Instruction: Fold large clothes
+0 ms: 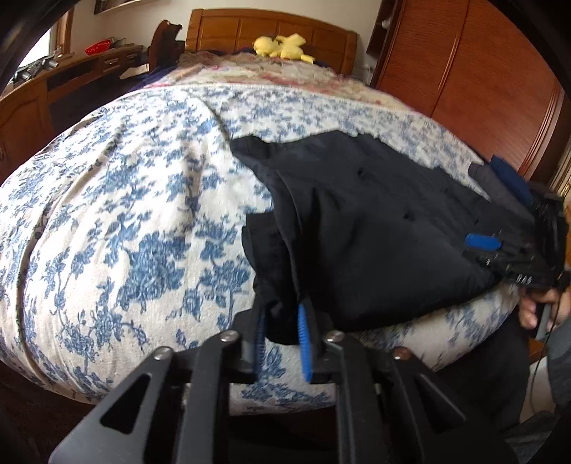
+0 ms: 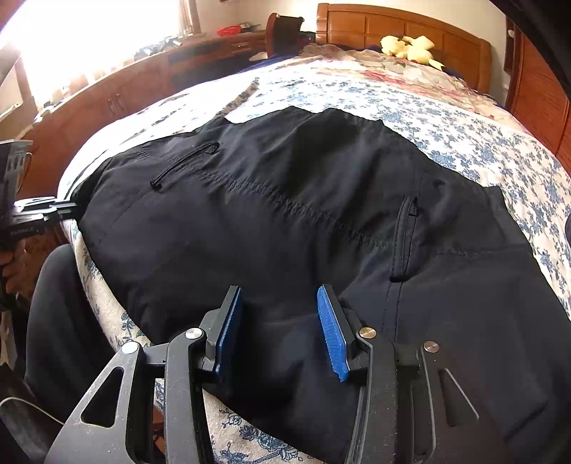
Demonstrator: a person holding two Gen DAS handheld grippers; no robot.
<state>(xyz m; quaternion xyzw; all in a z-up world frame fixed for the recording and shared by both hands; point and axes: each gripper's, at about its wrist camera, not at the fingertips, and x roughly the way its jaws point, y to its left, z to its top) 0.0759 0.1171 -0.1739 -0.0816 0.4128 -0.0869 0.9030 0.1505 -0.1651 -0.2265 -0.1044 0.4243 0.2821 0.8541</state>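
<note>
A pair of black trousers (image 2: 285,214) with zip pockets lies across the near end of the bed, and its folded left edge (image 1: 282,250) hangs toward me. In the left wrist view my left gripper (image 1: 282,339) is shut on that near edge, with black cloth pinched between the blue pads (image 1: 303,339). It also shows at the far left of the right wrist view, where the left gripper (image 2: 66,207) meets the trousers' side. My right gripper (image 2: 280,332) stands open over the trousers' near part, pads apart and the cloth flat under them. From the left wrist view the right gripper (image 1: 481,205) rests on the cloth's right end.
The bed carries a blue-flowered white cover (image 1: 125,214) and a pink floral blanket (image 2: 410,78) further back. A yellow plush toy (image 1: 282,46) lies by the wooden headboard (image 2: 392,25). A wooden desk (image 2: 107,100) runs along the left, a wardrobe (image 1: 464,71) on the right. A person's hand (image 1: 535,307) holds the right gripper.
</note>
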